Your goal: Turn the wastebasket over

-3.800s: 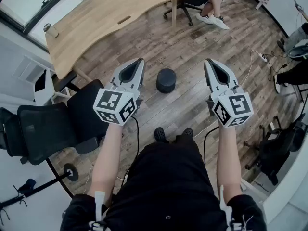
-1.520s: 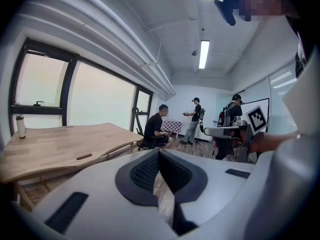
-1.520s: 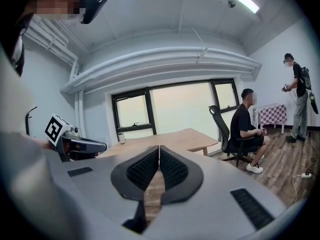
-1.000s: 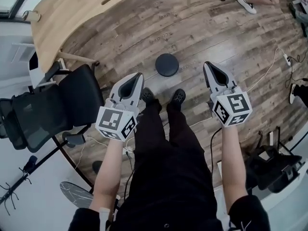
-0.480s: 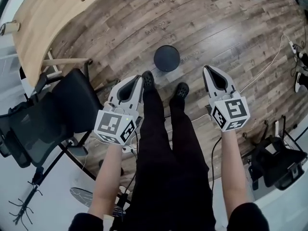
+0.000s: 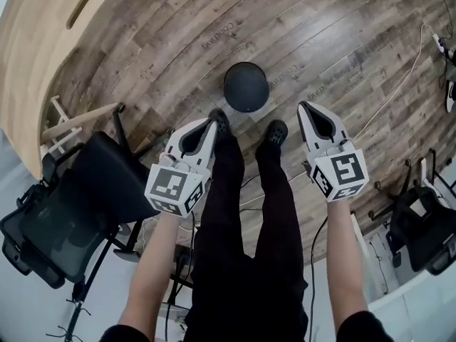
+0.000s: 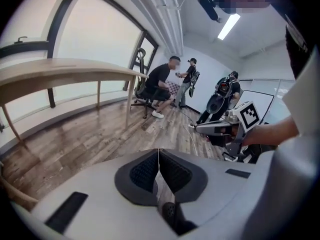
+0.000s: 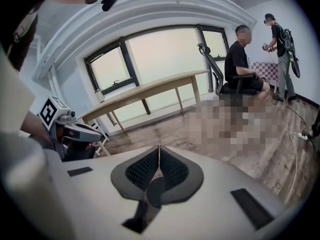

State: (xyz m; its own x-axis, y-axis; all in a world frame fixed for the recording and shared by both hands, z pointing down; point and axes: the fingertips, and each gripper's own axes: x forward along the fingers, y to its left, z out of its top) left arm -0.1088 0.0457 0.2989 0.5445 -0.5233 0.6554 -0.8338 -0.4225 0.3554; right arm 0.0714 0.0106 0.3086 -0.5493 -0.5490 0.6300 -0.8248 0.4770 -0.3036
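Wastebasket ahead, between two closed grippers

On the wood floor (image 6: 342,63) the wastebasket (image 6: 246,86) stands upright, seen end-on as a dark round just beyond the person's shoes (image 6: 276,131). It lies forward of and between the tools, and neither touches it. The left gripper (image 6: 211,122) looks slightly nearer than the right gripper (image 6: 302,106). Both have their jaws pressed together on nothing, so they would likely have to part before taking its sides

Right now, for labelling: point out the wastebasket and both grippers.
wastebasket (image 6: 246,85): head view, round top.
left gripper (image 6: 211,122): head view, tips of jaws.
right gripper (image 6: 304,106): head view, tips of jaws.
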